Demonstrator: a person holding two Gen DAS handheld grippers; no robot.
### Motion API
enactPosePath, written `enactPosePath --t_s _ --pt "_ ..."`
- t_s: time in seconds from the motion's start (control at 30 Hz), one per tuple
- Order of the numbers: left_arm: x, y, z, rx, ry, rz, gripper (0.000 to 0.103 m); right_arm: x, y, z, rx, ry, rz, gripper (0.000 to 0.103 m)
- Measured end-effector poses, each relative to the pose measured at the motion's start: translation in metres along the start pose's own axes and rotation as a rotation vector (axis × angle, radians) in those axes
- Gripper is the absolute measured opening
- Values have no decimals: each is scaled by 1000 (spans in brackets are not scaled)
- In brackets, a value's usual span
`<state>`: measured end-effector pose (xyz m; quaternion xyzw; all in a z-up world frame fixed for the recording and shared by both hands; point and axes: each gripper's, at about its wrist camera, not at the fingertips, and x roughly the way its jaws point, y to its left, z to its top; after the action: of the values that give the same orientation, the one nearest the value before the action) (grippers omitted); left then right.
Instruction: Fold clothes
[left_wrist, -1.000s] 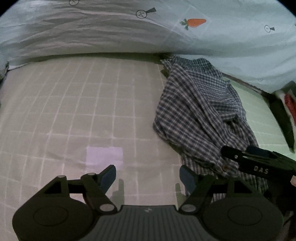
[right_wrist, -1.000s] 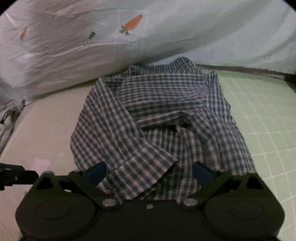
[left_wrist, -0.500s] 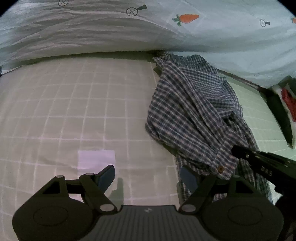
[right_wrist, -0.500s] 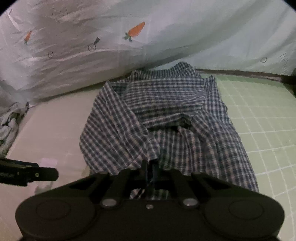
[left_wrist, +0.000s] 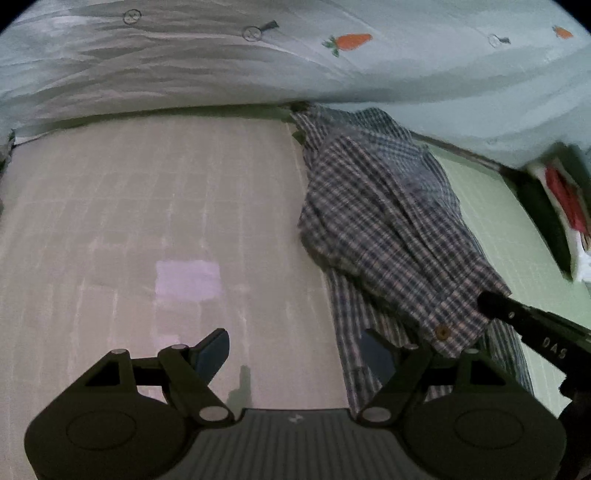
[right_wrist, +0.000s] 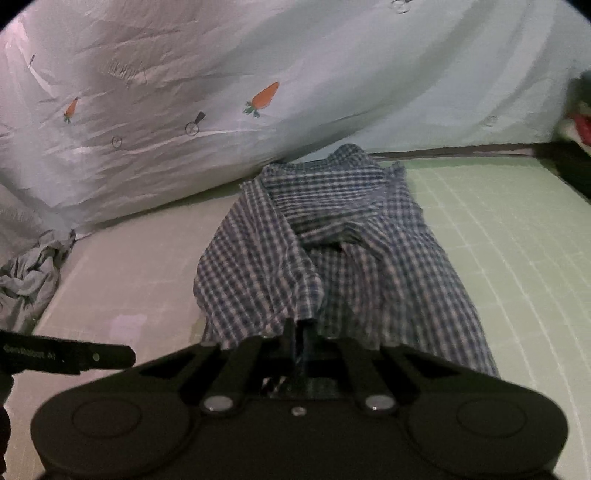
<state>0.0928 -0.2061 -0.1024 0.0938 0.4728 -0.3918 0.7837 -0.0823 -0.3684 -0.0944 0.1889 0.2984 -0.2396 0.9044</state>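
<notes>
Between the right gripper's (right_wrist: 300, 334) clamped fingers sat the plaid shirt's (right_wrist: 332, 236) near cuff; the shirt stretched lengthwise up the bed (left_wrist: 147, 206) toward the carrot-print duvet (right_wrist: 184, 92). The left gripper (left_wrist: 295, 350), fingers apart, hovered empty just left of it.

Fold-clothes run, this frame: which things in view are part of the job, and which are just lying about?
In play:
- blue-and-white checked button-up shirt
- right gripper, shut on the shirt's cuff
- left gripper, open, over the checked bed sheet

Lying about:
- pale carrot-print quilt
- crumpled grey cloth
- red-and-white item at the bed's edge
</notes>
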Motion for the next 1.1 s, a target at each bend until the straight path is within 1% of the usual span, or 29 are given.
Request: enactPosePath --t_s 0.27,0.5,0.7,0.87,0.97,1.1 --pt "-9 -24 -35 42 34 -35 79 -55 -16 -38 48 -25 -43 3" --pt "-18 -49 -59 85 60 -64 79 -92 -34 -65 83 -13 -89 3" --pt "-19 -63 -76 98 89 -82 80 -106 -51 -89 139 21 -114 3" --pt "-20 -73 -92 116 109 -86 80 -106 -64 -105 170 66 -118 3" --pt "-23 -78 -98 104 109 -66 80 -103 -70 -105 162 89 -100 4" --pt "-29 -83 -103 47 90 -22 80 -100 -70 -102 97 130 -68 4"
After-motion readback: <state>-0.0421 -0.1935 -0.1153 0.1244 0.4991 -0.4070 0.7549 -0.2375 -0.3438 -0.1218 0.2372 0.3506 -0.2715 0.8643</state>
